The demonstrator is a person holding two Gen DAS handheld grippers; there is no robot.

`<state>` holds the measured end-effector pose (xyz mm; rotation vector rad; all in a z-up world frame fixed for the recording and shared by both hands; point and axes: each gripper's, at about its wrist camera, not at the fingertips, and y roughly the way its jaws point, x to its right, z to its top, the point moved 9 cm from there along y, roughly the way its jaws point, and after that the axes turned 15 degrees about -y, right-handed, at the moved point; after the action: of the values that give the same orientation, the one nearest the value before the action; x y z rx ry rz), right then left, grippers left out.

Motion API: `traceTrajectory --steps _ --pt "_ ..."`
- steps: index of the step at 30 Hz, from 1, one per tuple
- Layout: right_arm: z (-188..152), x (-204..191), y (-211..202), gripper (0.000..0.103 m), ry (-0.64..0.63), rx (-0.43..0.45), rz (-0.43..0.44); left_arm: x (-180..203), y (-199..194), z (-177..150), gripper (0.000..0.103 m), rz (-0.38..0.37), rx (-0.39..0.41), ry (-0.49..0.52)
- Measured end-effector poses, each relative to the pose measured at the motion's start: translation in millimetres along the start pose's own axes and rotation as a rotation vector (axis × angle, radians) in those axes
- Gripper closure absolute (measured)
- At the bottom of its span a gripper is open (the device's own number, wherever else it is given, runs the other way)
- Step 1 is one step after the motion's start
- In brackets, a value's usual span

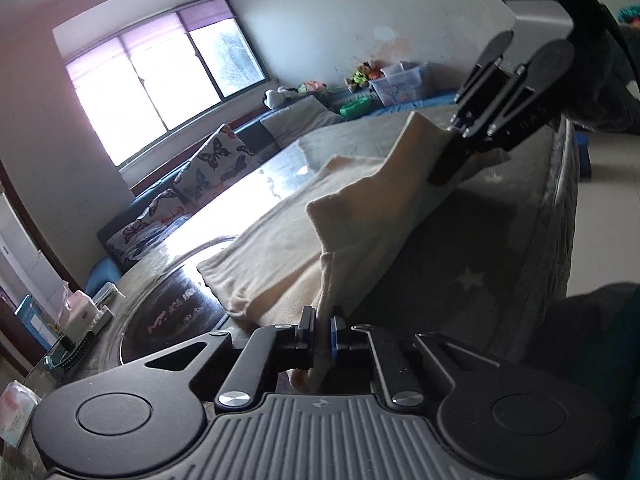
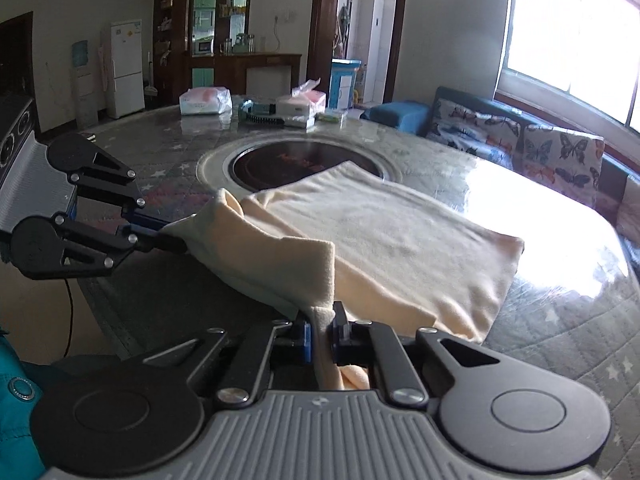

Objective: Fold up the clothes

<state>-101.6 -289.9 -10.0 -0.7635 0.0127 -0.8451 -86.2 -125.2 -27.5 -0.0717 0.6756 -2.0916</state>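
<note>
A cream-yellow garment (image 2: 392, 236) lies on the glass-topped table (image 2: 560, 320), its near edge lifted off the surface. My left gripper (image 1: 323, 330) is shut on one lifted corner of the garment (image 1: 280, 264). My right gripper (image 2: 320, 330) is shut on the other lifted corner. In the left wrist view the right gripper (image 1: 460, 128) comes in from the upper right, pinching the cloth. The right wrist view has the left gripper (image 2: 176, 236) entering from the left, clamped on the fabric. The lifted edge sags between the two grippers.
A dark round inset plate (image 2: 304, 162) sits in the table beyond the garment. Tissue packs and boxes (image 2: 256, 106) stand at the table's far side. A sofa with butterfly cushions (image 2: 540, 148) runs under the window. A teal sleeve (image 2: 20, 396) shows at the lower left.
</note>
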Motion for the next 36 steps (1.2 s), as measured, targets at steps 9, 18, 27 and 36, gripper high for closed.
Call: traceTrajectory --steps 9,18,27,36 --pt "14 -19 -45 0.095 -0.06 0.039 0.02 11 -54 10 0.096 -0.023 0.028 -0.001" --pt "18 -52 -83 0.096 -0.079 0.03 0.094 16 -80 14 0.096 -0.017 0.04 -0.073" --pt "34 -17 -64 0.097 -0.059 0.032 0.056 -22 -29 48 0.096 0.031 0.057 -0.118" --pt "55 62 9 0.097 -0.028 -0.022 0.012 -75 71 70 0.096 0.105 -0.006 -0.206"
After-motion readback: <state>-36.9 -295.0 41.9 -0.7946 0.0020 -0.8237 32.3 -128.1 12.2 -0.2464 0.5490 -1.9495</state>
